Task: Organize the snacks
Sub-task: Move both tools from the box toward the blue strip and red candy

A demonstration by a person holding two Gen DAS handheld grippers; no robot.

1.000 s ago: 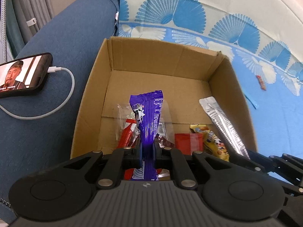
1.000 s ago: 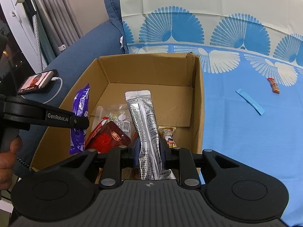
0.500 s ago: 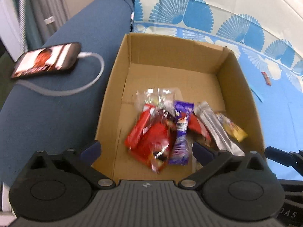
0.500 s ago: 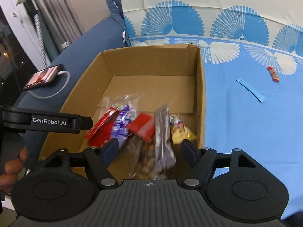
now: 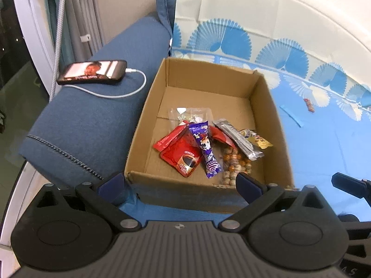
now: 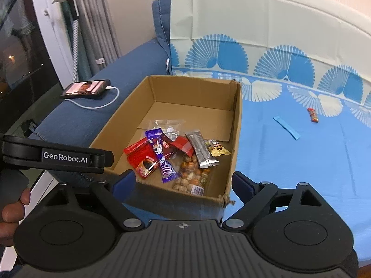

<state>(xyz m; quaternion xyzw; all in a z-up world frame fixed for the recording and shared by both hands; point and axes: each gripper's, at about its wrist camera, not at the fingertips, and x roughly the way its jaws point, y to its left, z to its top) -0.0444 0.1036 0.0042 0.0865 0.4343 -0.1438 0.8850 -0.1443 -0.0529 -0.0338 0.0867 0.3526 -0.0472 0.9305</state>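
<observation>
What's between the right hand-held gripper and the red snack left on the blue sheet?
Nothing visible. The right hand-held gripper is open over the box's near edge; only bare sheet separates it from the red snack.

The cardboard box [image 5: 262, 106] has its near wall partly hidden behind the gripper body. Print on the purple wrapper [image 5: 205, 148] and silver wrapper [image 6: 201, 149] is too small to read. The red snack [image 6: 313, 115] on the cloth stays unidentifiable.
</observation>
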